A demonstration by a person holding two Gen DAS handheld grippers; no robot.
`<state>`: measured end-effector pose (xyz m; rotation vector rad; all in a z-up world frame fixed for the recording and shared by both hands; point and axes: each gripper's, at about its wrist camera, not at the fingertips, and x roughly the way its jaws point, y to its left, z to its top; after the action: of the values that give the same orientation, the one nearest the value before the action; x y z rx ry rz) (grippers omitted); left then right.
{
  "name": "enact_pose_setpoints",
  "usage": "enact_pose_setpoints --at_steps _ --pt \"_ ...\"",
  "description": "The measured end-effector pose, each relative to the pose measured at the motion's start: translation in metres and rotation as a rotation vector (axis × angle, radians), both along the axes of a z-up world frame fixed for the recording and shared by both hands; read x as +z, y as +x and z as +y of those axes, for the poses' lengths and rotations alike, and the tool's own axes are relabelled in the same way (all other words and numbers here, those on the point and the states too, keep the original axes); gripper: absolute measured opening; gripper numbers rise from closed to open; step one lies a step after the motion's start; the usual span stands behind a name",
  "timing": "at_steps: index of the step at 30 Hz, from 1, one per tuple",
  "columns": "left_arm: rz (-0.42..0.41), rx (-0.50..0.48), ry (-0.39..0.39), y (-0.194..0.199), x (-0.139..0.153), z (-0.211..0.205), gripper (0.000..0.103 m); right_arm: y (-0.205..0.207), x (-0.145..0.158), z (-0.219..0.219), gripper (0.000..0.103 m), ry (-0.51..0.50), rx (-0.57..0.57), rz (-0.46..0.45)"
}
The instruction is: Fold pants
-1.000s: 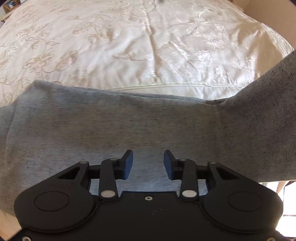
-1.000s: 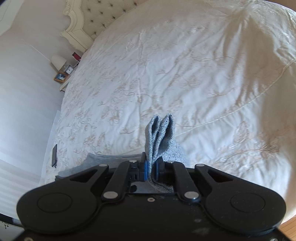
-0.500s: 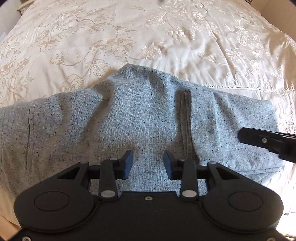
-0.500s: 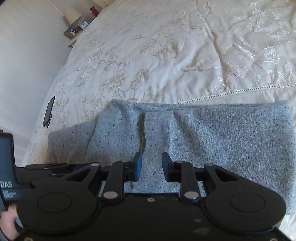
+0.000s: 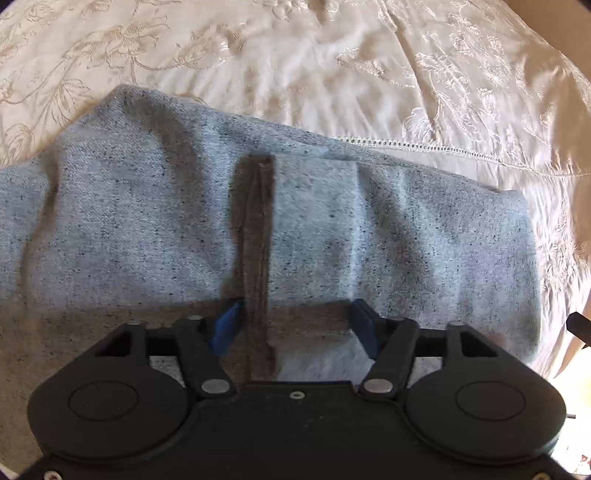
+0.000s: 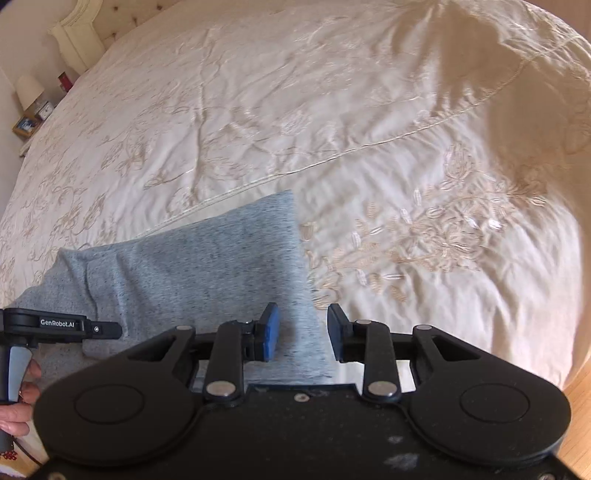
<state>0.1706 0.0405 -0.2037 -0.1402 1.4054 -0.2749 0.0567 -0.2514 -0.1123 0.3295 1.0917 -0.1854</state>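
pants [image 5: 295, 229]: grey, folded, flat near bed [image 6: 332, 110] edge
left gripper [image 5: 295, 326]: jaws apart, over folded hem
right gripper [image 6: 303, 330]: jaws apart, holding nothing

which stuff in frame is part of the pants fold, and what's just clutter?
In the job:
grey pants, folded over on the bedspread
left gripper, jaws open over the fold edge
right gripper, jaws open at the pants' end

Lying about:
lamp
small clock
picture frame
headboard
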Motion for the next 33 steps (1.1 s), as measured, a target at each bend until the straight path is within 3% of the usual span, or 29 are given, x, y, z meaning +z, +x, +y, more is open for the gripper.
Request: enact_pose_setpoints --at_steps 1,5,6,7,8,10,13,16,17,20,22,25,28,30,32,33 --pt "0.015 -0.023 0.007 -0.001 -0.002 -0.008 0.086 -0.003 0.0 -0.008 0.032 0.0 -0.001 -0.007" --pt "-0.075 -0.099 0.1 -0.019 0.01 -0.03 0.041 0.0 -0.004 -0.017 0.032 0.019 0.046 -0.013" --pt "-0.072 -0.068 0.073 -0.024 0.015 -0.024 0.036 0.005 -0.006 -0.015 0.032 0.028 0.069 -0.012" --pt "-0.06 -0.027 0.046 -0.028 0.019 -0.016 0.022 0.007 -0.007 -0.015 0.032 0.037 0.087 -0.015" --pt "-0.045 0.019 0.01 -0.032 0.024 -0.007 0.019 0.015 -0.01 -0.01 0.032 0.043 0.107 -0.017" --pt "-0.022 0.087 -0.028 -0.04 0.03 0.009 0.019 0.023 -0.013 -0.006 0.032 0.049 0.144 -0.017" --pt "-0.042 0.092 0.005 -0.049 0.029 0.012 0.021 0.036 -0.015 0.001 0.032 0.065 0.213 -0.041" --pt "-0.059 0.094 0.057 -0.047 0.028 0.009 0.042 0.058 -0.02 0.013 0.032 0.052 0.302 -0.07" --pt "-0.067 0.103 0.067 -0.045 0.032 0.008 0.043 0.068 -0.024 0.018 0.032 0.042 0.337 -0.076" --pt "-0.138 0.156 0.064 -0.05 0.052 0.018 0.044 0.094 -0.055 0.027 0.029 -0.042 0.399 0.012" --pt "-0.124 0.195 0.105 -0.051 0.058 0.027 0.046 0.103 -0.07 0.023 0.03 -0.104 0.388 0.085" --pt "-0.111 0.178 0.13 -0.057 0.058 0.031 0.044 0.093 -0.048 0.025 0.031 -0.141 0.399 0.014" --pt "-0.113 0.142 0.11 -0.063 0.054 0.016 0.046 0.066 -0.024 0.038 0.033 -0.059 0.495 -0.094" --pt "-0.077 0.121 0.15 -0.062 0.041 0.007 0.048 0.05 -0.028 0.048 0.031 -0.015 0.564 -0.064" --pt "-0.046 0.11 0.231 -0.067 0.023 0.003 0.051 0.032 -0.048 0.059 0.03 -0.082 0.613 0.024" --pt "-0.047 0.118 0.226 -0.069 0.019 0.004 0.051 0.025 -0.058 0.059 0.03 -0.097 0.618 0.061"
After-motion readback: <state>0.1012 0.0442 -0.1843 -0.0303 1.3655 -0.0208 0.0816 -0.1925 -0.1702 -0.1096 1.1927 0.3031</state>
